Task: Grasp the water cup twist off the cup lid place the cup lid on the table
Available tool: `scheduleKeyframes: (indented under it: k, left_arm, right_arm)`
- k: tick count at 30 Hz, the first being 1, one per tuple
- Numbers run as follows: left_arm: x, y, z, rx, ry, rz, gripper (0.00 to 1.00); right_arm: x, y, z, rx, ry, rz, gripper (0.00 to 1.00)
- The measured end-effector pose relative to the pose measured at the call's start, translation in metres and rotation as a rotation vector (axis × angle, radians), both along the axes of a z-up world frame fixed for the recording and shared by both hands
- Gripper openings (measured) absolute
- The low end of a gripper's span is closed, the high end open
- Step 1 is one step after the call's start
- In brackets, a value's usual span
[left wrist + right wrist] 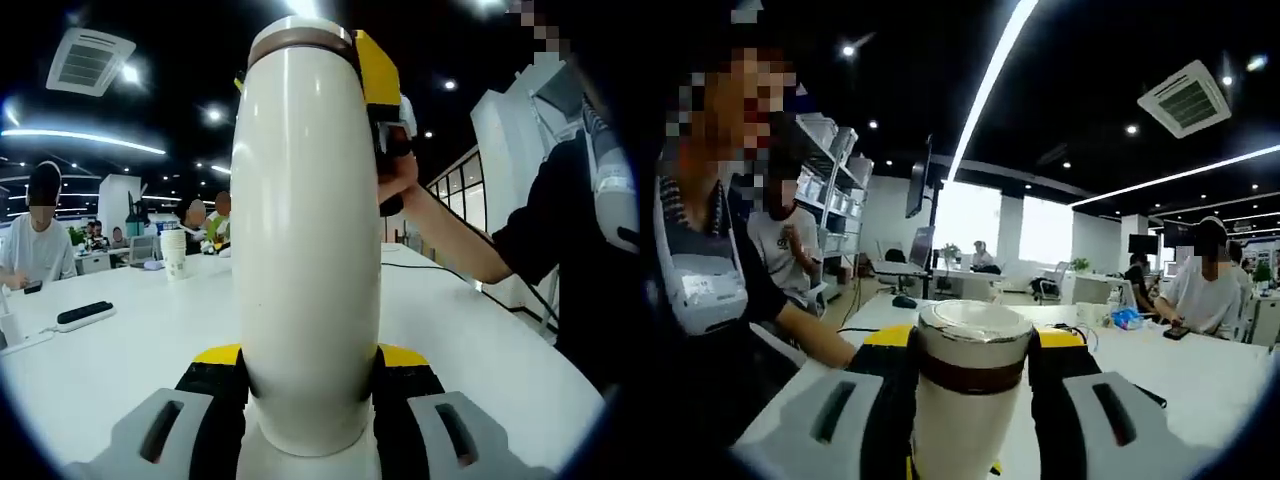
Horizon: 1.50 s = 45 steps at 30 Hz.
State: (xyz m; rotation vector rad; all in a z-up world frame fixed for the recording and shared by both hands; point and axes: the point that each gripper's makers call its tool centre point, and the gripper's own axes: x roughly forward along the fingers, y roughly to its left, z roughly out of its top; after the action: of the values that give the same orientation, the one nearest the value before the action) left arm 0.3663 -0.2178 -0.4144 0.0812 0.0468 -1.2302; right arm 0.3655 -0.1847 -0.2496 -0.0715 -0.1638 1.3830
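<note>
Left gripper [308, 375] pinches the cup [305, 250] low on its cream body, black-and-yellow jaws pressed against both sides; cup stands upright between the jaws, above the white table [130, 350]; lid [300, 35] on top of the cup, brown band under it. In the left gripper view the right gripper [385, 95] comes in from the right at the top of the cup, yellow jaw against the lid's right side, a hand [400, 180] behind it. In the right gripper view the right gripper [970, 370] has its jaws closed on the lid [975, 325] and brown band, one on each side; lid not yet off. Far left on the table: a paper cup stack [174, 252], a power strip [85, 315]; people sit at the far side. Person holding the grippers at the right, dark sleeve [540, 220].
</note>
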Motion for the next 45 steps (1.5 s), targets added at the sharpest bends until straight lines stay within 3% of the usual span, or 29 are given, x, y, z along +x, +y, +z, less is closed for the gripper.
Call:
scheduleKeyframes:
  k: [5,9,12,14,16,17,21,27,31,38,41,45]
  left_arm:
    - [-0.001,0.0,0.0,0.0,0.001,-0.001,0.5]
    - [-0.001,-0.001,0.0,0.0,0.0,-0.002,0.5]
    - [-0.001,-0.001,0.0,0.0,-0.001,-0.002,0.5]
    - [-0.002,-0.001,0.0,0.0,-0.001,-0.002,0.5]
    - [-0.004,-0.003,0.0,0.0,-0.002,-0.002,0.5]
    - [-0.004,-0.003,0.0,0.0,-0.001,-0.002,0.5]
    - [-0.005,-0.003,0.0,0.001,-0.002,-0.001,0.5]
    - [-0.004,-0.003,0.0,0.002,-0.002,0.002,0.5]
    - [-0.005,-0.004,0.0,0.002,-0.001,0.002,0.5]
    - [-0.001,-0.002,0.0,0.002,-0.001,0.002,0.5]
    - [-0.001,-0.002,0.0,0.001,-0.001,0.002,0.5]
    - [0.001,-0.002,0.0,0.001,0.0,0.002,0.5]
  right_arm:
    - [-0.001,0.001,-0.001,-0.009,0.005,0.038,0.46]
    - [-0.001,0.0,-0.002,-0.002,0.016,-0.016,0.46]
    - [-0.002,-0.004,-0.002,0.007,0.0,-0.106,0.49]
    - [-0.002,-0.005,0.002,0.036,0.036,-0.177,0.59]
    - [-0.005,-0.006,0.005,0.046,0.018,-0.219,0.65]
    - [-0.006,-0.009,0.009,0.062,0.005,-0.302,0.64]
    - [-0.014,-0.013,0.016,0.124,-0.003,-0.465,0.63]
    - [-0.02,-0.012,0.013,0.11,-0.071,-0.618,0.57]
    - [-0.018,-0.014,0.015,0.135,-0.057,-0.642,0.56]
    - [0.006,-0.018,0.007,0.058,-0.072,-0.688,0.5]
    - [0.006,-0.014,0.005,0.055,-0.046,-0.64,0.47]
    - [0.005,-0.012,0.005,0.023,-0.072,-0.561,0.47]
